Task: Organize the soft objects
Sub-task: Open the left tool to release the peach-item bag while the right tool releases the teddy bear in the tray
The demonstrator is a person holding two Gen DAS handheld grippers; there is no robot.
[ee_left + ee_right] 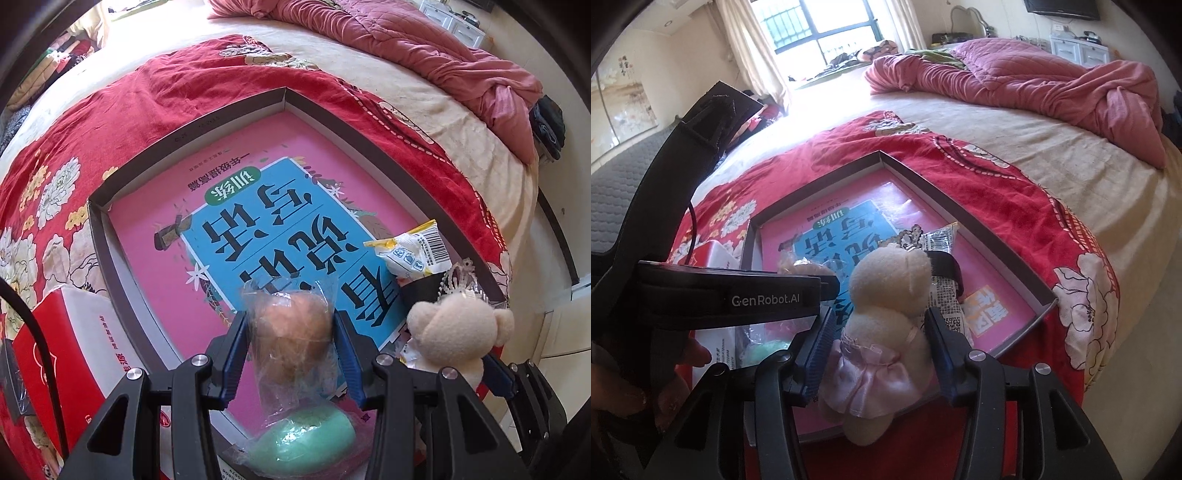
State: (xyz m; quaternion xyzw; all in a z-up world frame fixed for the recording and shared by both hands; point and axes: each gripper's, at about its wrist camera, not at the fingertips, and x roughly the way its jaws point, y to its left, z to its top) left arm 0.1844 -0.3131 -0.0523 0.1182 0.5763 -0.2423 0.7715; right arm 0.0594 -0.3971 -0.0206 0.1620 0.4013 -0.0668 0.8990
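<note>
"GenRobot.AI" is printed in white on the black left gripper body (764,300) at left of the right wrist view. The pink book (236,192) at frame centre carries large inverted Chinese characters; a barcode marks the snack packet (413,251) at right.

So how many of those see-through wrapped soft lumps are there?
2. A brown one is gripped between the left jaws; a green one lies just below it, nearer the camera. More may hide behind the teddy.
</note>
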